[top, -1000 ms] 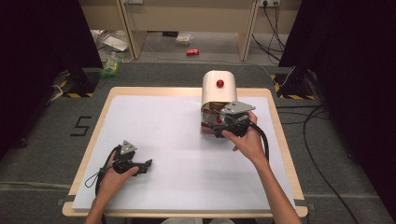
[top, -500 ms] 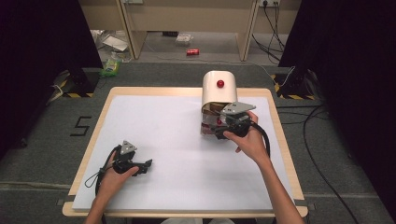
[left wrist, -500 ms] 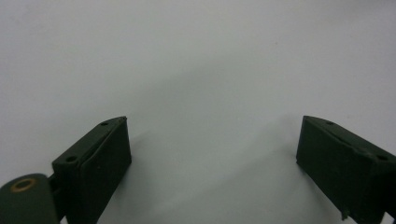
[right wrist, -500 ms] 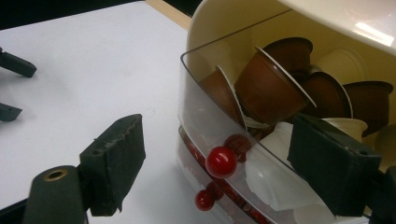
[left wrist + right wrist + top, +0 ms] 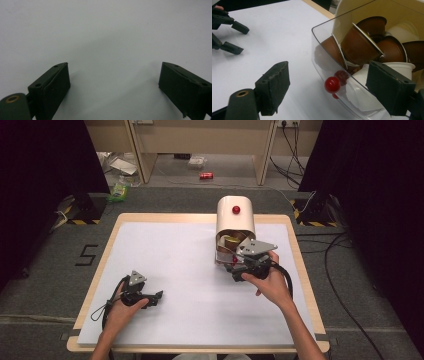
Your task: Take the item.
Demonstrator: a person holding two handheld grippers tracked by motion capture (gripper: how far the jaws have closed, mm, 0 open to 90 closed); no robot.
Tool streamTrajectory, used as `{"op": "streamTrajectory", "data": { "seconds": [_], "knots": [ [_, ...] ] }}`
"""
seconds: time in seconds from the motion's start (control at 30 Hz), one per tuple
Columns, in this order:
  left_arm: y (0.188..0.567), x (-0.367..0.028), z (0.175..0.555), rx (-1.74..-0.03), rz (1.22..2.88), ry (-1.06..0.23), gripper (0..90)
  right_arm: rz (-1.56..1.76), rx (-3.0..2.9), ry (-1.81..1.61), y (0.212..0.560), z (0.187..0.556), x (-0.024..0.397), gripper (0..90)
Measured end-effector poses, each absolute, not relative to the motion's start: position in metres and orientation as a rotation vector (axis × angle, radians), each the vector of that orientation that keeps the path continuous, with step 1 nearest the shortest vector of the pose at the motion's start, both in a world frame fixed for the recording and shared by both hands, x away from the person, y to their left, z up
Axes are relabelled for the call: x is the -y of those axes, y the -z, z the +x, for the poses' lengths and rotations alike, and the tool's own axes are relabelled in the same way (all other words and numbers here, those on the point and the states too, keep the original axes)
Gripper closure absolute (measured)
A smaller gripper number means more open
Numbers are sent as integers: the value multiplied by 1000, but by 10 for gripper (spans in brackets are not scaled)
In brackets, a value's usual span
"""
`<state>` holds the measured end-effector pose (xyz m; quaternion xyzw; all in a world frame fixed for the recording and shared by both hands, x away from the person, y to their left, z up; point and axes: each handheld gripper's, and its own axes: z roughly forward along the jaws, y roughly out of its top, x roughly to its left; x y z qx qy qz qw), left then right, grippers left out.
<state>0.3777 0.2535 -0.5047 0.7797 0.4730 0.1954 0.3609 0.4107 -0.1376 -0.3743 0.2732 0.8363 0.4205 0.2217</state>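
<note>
Right gripper (image 5: 235,268) sits right of centre in the high view, held by the person's right hand (image 5: 270,281), its grey plate up and its nose at the open front of a cream dispenser (image 5: 235,222). That dispenser stands at the upper right of the white table (image 5: 175,250), a red knob (image 5: 236,210) on its rounded top and a clear drawer (image 5: 223,251) of capsules pulled out toward the gripper. Lower left of the frame, the left gripper (image 5: 159,296) lies low over the bare white surface in the left hand (image 5: 120,312), well apart from the dispenser, jaws spread.

Over to the left gripper view: left gripper (image 5: 113,82) with both black jaws wide apart at the bottom corners, holding nothing, plain white table (image 5: 105,37) between and beyond them.

Now the right gripper view: right gripper (image 5: 342,85) is released, jaws wide. Its jaw at the lower left of the frame stands over white table; the one at the lower right overlaps the clear drawer (image 5: 322,62). Between them, on the drawer's front wall, sits a small red ball handle (image 5: 332,84), not gripped. Brown capsules (image 5: 359,45) and white capsules (image 5: 402,31) are heaped inside the drawer, tilted every which way. Upper left of the frame, the left gripper (image 5: 235,37) shows farther off on the table, its two jaws apart
</note>
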Motion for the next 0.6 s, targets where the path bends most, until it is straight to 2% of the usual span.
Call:
{"op": "streamTrajectory", "data": {
  "seconds": [0.6],
  "knots": [
    [505, -254, 378, -1218, 2008, -501, 94, 734, -2326, -1162, 382, 383, 139, 204]
  ]
}}
